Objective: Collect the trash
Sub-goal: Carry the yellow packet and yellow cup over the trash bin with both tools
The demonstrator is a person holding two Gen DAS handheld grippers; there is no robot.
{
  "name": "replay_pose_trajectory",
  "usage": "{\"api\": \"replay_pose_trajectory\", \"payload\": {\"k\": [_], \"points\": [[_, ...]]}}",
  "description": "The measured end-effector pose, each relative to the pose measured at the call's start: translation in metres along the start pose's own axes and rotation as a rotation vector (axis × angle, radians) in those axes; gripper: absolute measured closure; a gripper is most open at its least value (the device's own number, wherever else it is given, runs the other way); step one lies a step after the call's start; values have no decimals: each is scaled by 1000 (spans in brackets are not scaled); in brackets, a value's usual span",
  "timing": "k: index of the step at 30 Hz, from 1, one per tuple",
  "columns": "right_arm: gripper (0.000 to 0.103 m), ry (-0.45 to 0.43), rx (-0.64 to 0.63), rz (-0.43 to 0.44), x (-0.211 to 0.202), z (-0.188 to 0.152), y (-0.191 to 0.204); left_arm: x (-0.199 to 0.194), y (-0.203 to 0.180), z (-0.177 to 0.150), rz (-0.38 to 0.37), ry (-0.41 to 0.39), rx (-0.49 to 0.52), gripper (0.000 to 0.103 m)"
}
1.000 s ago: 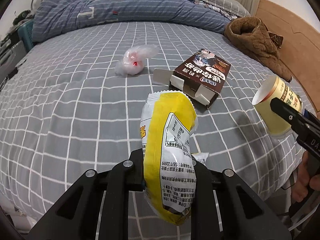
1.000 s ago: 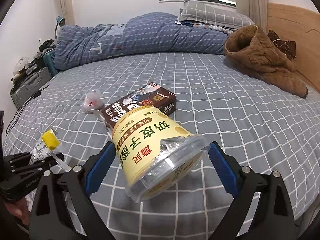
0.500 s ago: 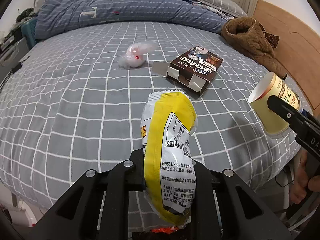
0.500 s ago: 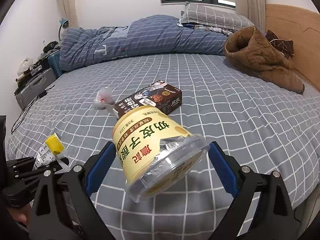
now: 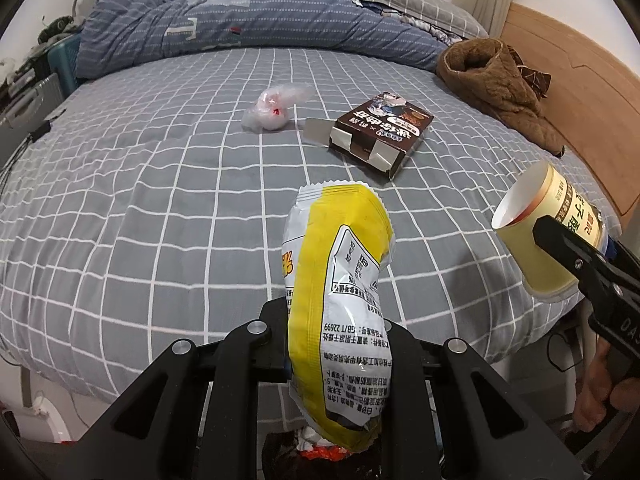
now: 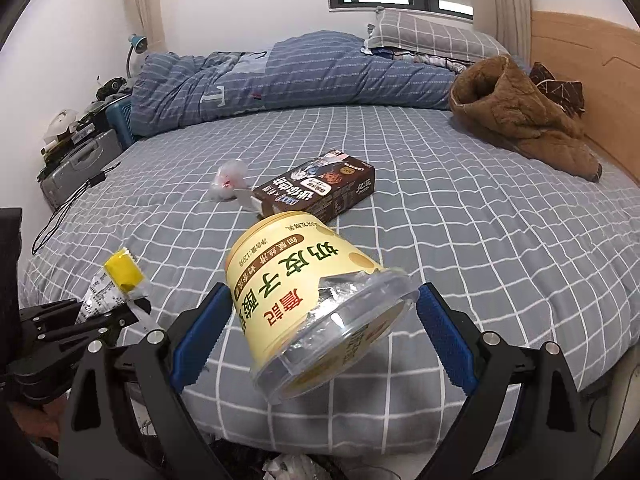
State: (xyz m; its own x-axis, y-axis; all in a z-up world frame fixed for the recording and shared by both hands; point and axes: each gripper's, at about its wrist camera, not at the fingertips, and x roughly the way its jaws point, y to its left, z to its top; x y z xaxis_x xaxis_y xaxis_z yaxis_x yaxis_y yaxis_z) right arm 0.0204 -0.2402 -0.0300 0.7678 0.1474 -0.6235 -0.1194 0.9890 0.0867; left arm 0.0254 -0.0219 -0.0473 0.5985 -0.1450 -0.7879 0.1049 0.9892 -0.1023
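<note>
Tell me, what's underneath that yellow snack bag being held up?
Directly below the snack bag sits a dark bin holding red and white scraps. The bag and the left gripper cover most of the bin's contents.

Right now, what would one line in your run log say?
left gripper: shut on snack wrapper | right gripper: shut on yogurt cup | on bed: brown box, crumpled plastic bag

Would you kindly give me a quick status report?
Left gripper shut on yellow-and-white snack wrapper. Right gripper shut on yellow yogurt cup. Brown carton left on bed.
</note>
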Motion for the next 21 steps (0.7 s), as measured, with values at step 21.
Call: {"api": "replay_pose_trajectory", "payload": {"k": [21], "points": [[14, 8, -7, 11, -41, -37, 21, -36, -3, -50, -4, 11, 0, 87]]}}
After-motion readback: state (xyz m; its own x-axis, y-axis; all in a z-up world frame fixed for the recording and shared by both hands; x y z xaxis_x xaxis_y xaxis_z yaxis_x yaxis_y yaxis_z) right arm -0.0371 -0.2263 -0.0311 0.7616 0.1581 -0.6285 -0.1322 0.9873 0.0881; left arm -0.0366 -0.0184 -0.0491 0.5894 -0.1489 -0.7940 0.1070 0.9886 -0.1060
